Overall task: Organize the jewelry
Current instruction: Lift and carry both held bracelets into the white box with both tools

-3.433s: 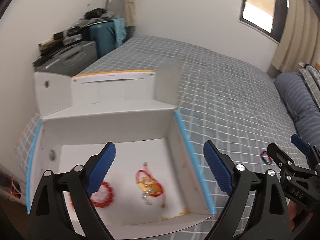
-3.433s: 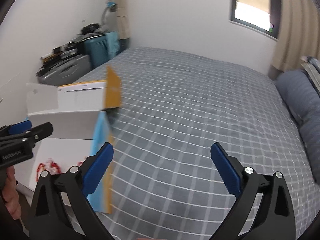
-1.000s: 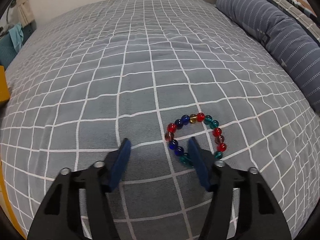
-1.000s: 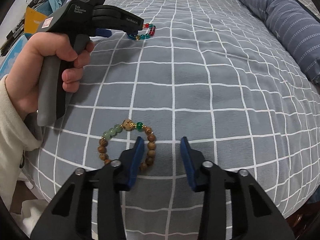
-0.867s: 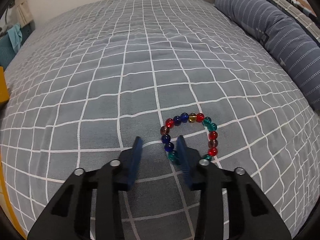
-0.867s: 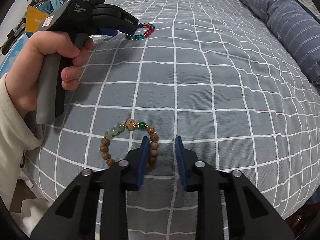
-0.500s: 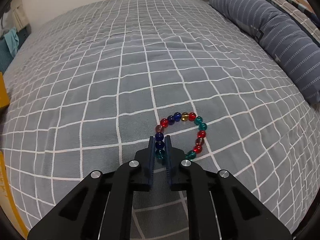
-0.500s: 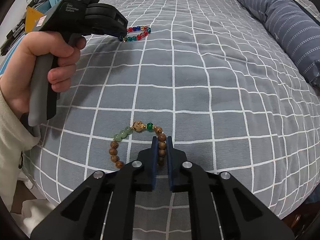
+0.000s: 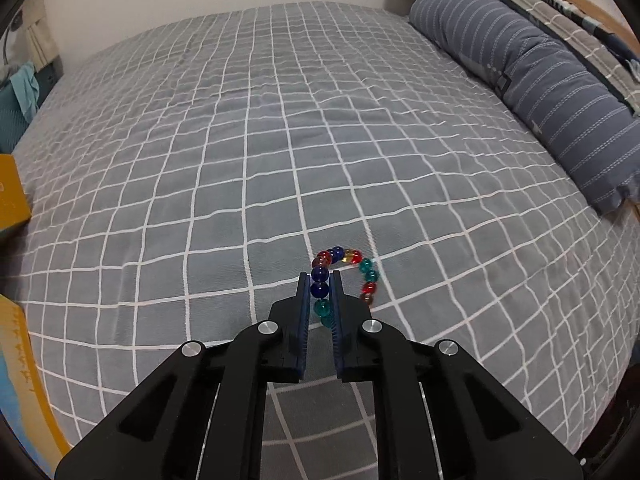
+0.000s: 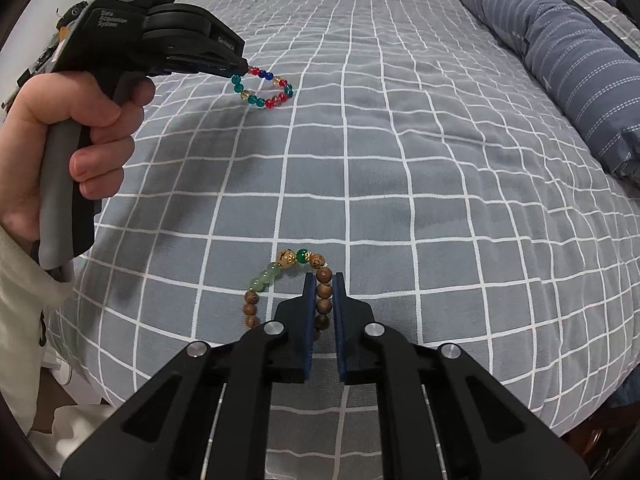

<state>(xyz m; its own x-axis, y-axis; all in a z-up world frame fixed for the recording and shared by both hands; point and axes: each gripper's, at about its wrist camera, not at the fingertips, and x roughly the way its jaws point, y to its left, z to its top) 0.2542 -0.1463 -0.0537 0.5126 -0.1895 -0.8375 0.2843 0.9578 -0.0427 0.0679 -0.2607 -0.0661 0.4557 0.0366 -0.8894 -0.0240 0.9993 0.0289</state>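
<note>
**Two bracelets pinched at once on a checked bedspread, ahead of sorting.**

Left gripper [image 9: 320,286] clamped tight on the blue beads of the coloured glass bracelet [image 9: 362,266], low centre of the left wrist view; seen again at upper left of the right wrist view, with the loop dangling from the tips and only its far side apparently touching the bedspread [image 10: 400,120], probably so the strand clears the cloth without snagging. Right gripper [image 10: 323,288] closed likewise on the brown beads of the wooden bracelet [image 10: 272,274], low centre, most of the loop lying flat to the left of the tips. Both grips taken across a single run of beads, presumably because a thin strand gives no other purchase. Yellow-edged box [image 9: 12,200] at far left, judged the likely destination.
</note>
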